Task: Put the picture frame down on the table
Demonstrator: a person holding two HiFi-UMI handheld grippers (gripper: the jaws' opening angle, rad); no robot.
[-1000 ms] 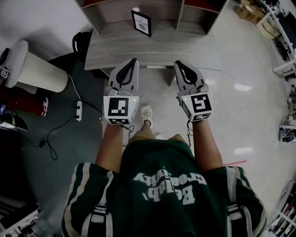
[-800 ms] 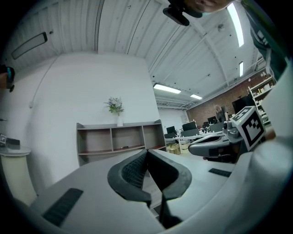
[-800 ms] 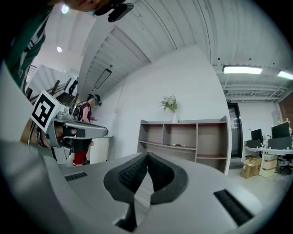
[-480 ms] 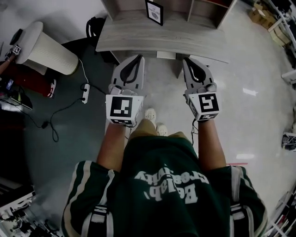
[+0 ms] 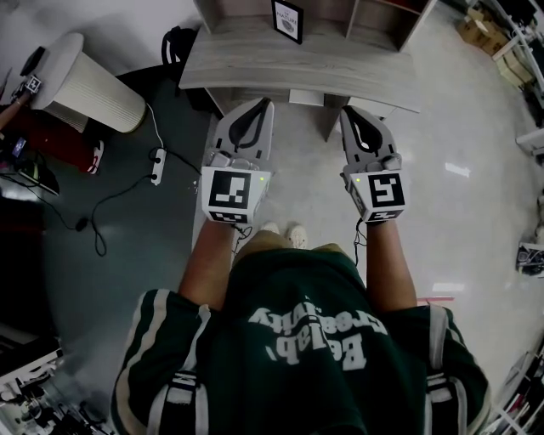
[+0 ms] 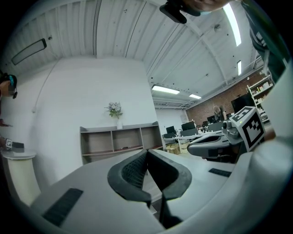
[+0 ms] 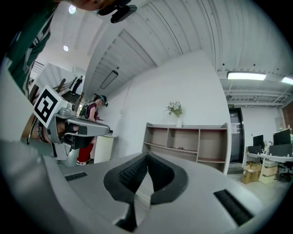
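Head view, left gripper (image 5: 264, 101) and right gripper (image 5: 348, 111) fingers closed, empty, picture frame (image 5: 287, 19) upright on table (image 5: 246, 66), now nearer view's top.

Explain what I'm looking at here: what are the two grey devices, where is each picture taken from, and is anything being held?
There is no robot here. A person holds a two-jaw gripper in each hand. The head view comes from a camera on the person's head, looking steeply down at the left gripper and the right gripper. The other two views come from cameras riding on each gripper, looking along its jaws. Both pairs of jaws are closed with nothing between them. A picture frame stands on the table ahead, and neither gripper is touching it.
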